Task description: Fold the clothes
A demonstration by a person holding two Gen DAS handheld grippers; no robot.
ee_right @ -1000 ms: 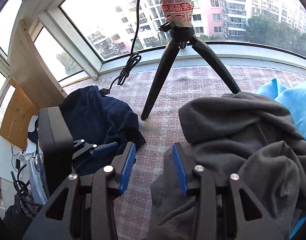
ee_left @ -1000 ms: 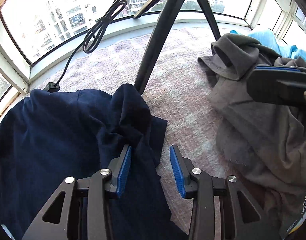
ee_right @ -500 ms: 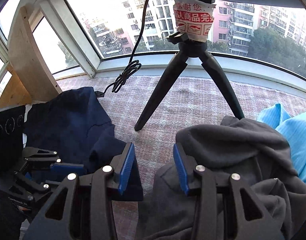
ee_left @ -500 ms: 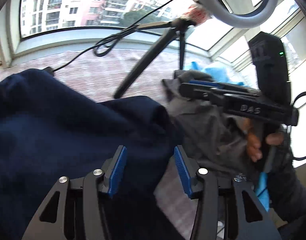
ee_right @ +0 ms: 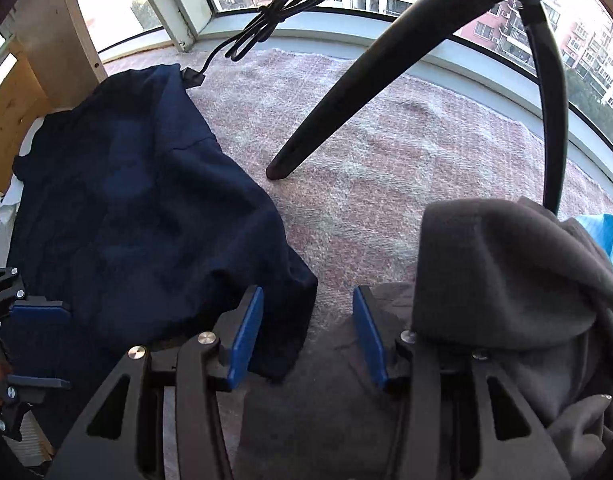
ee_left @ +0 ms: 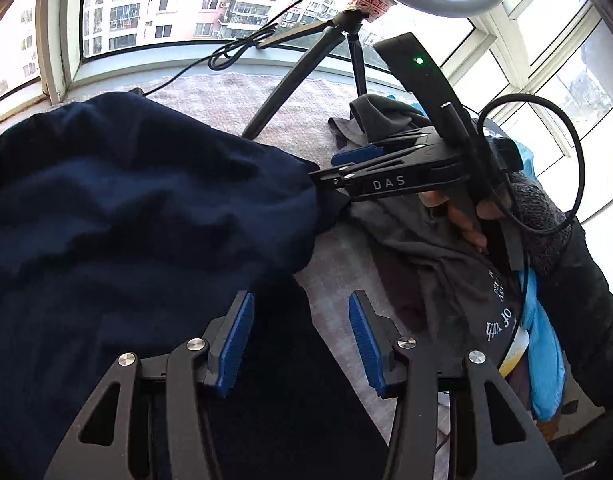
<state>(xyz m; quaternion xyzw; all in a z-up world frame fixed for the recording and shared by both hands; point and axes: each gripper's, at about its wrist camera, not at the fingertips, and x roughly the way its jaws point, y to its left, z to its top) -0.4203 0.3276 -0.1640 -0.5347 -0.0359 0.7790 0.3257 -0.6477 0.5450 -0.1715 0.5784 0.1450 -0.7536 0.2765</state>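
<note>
Currently no containers in view, just garments on the pink woven mat [ee_right: 386, 152]. Navy garment [ee_right: 138, 208] lies bunched on the mat's left side, grey garment [ee_right: 506, 280] heaped at right, a bare strip of mat between them. Left gripper [ee_left: 302, 340] jaws spread, navy cloth under them, nothing pinched. Right gripper [ee_right: 308, 332] jaws have just been opening, hovering over the navy garment's right edge and the grey one, nothing clamped. Tripod leg [ee_right: 346, 92] stands on the mat behind the gap; blue cloth [ee_right: 602, 228] at far right.
</note>
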